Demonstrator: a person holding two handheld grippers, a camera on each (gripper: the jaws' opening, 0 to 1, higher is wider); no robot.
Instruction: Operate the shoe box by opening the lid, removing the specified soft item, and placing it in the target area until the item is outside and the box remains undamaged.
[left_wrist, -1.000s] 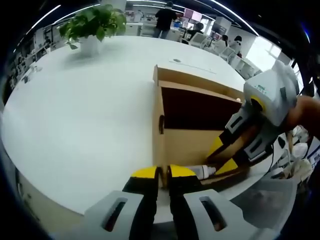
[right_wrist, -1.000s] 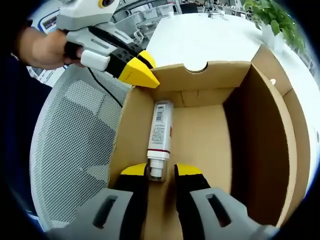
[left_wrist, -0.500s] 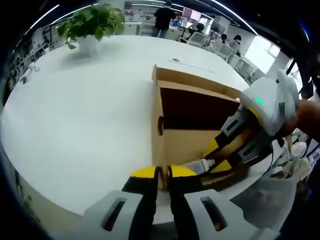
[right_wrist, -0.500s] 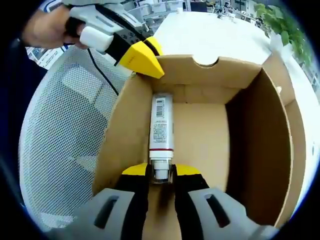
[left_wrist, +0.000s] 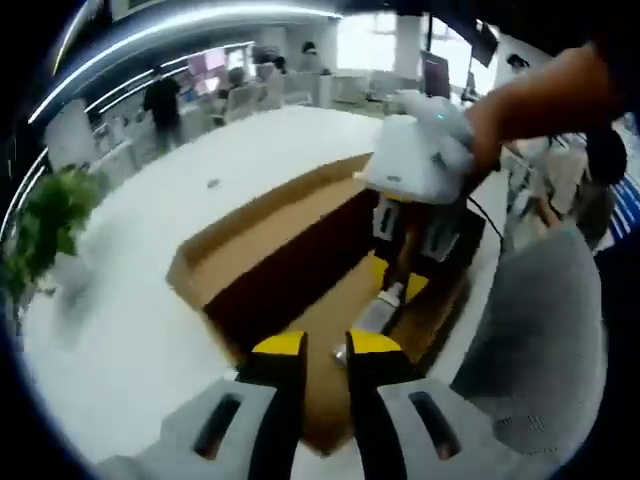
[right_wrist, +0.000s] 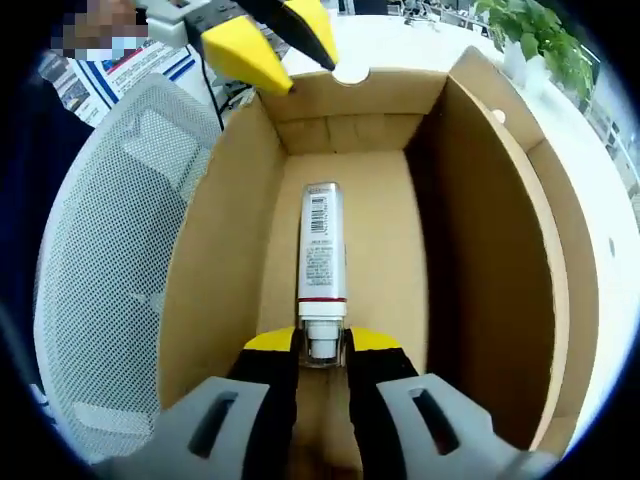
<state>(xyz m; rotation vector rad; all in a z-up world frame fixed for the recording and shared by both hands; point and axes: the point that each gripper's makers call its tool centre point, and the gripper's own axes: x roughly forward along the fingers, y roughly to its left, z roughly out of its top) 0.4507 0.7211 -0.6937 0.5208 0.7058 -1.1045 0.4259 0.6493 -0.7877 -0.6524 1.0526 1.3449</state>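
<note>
In the right gripper view the right gripper (right_wrist: 322, 343) sits low inside the open shoe box (right_wrist: 225, 230), its two yellow-tipped jaws clamped on the capped end of a white tube (right_wrist: 321, 262); the tube reaches away from the jaws along the middle of the box, its barcode end farthest off, though whether it rests on the cardboard floor or is lifted off it cannot be told; brown walls rise on both sides, and the far end wall has a half-round notch in its top edge; at that far edge, up in the left corner, the left gripper's (right_wrist: 270, 40) yellow tips hang close together — nothing visible between them; beside the box on the left is a grey mesh chair back (right_wrist: 110, 270), and beyond the right wall a white table (right_wrist: 600, 180) with a potted plant (right_wrist: 535, 35).

In the left gripper view the left gripper (left_wrist: 323, 345) points down over the near end of the box (left_wrist: 265, 250), its jaws a narrow gap apart and empty; past them the tube (left_wrist: 378, 310) slants up to the right gripper (left_wrist: 400, 268), held by a hand (left_wrist: 545, 105); farther off stand the plant (left_wrist: 45, 225) and, blurred, people in an office.
</note>
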